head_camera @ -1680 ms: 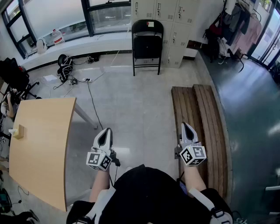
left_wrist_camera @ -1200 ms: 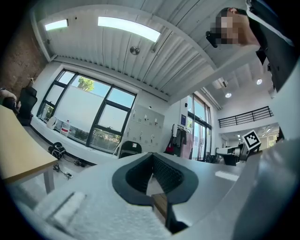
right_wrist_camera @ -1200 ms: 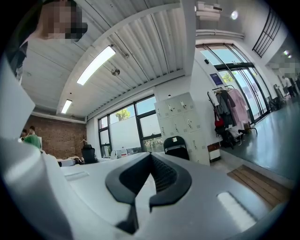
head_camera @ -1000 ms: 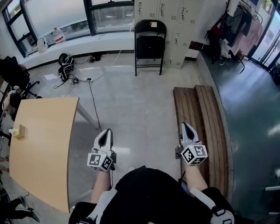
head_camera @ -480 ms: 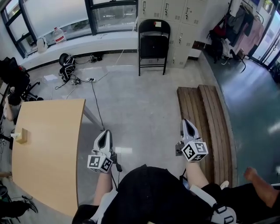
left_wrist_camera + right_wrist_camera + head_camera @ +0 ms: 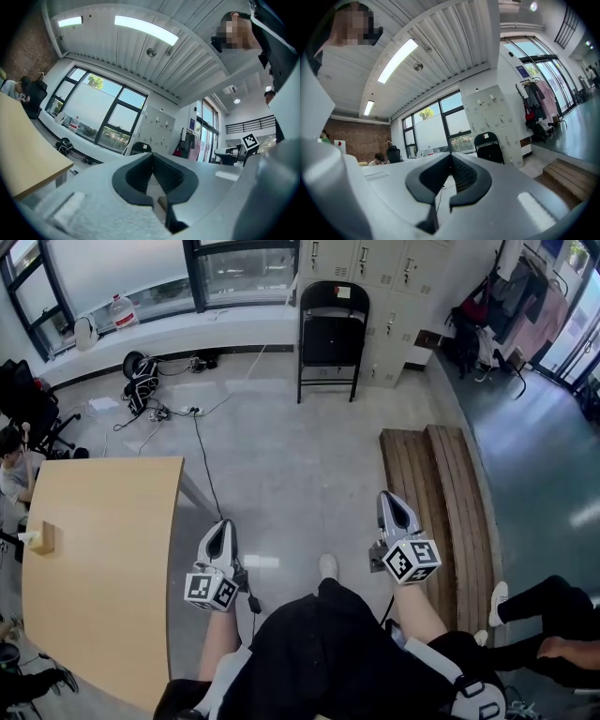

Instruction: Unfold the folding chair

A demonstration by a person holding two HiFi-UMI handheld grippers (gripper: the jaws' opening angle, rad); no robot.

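Since the earlier frames a white shoe point(image 6: 326, 566) has stepped into sight between the two grippers, another person's dark trouser legs point(image 6: 548, 607) have come in at the lower right, and the wooden table point(image 6: 94, 559) has slid closer on the left. The left gripper point(image 6: 221, 528) point(image 6: 152, 156) is held level and pointing ahead, its jaws pressed together with nothing between them. The right gripper point(image 6: 387, 498) point(image 6: 451, 155) is held the same way, jaws closed and empty, and it sits a little further forward than the left one in the head view. Each carries its marker cube at the rear.

Below them lies bare grey floor. Beside the right gripper runs a low wooden bench point(image 6: 441, 484); on the table's far left edge sits a small block point(image 6: 37, 538). The folding chair point(image 6: 332, 329) point(image 6: 140, 148) point(image 6: 488, 145) is black and stands upright, folded flat, in front of the pale lockers point(image 6: 375, 259) at the far wall, well apart from both grippers and roughly straight ahead of them. Cables and a dark bag point(image 6: 141, 381) lie on the floor under the window sill, and clothes hang on a rack point(image 6: 511, 287) at the upper right
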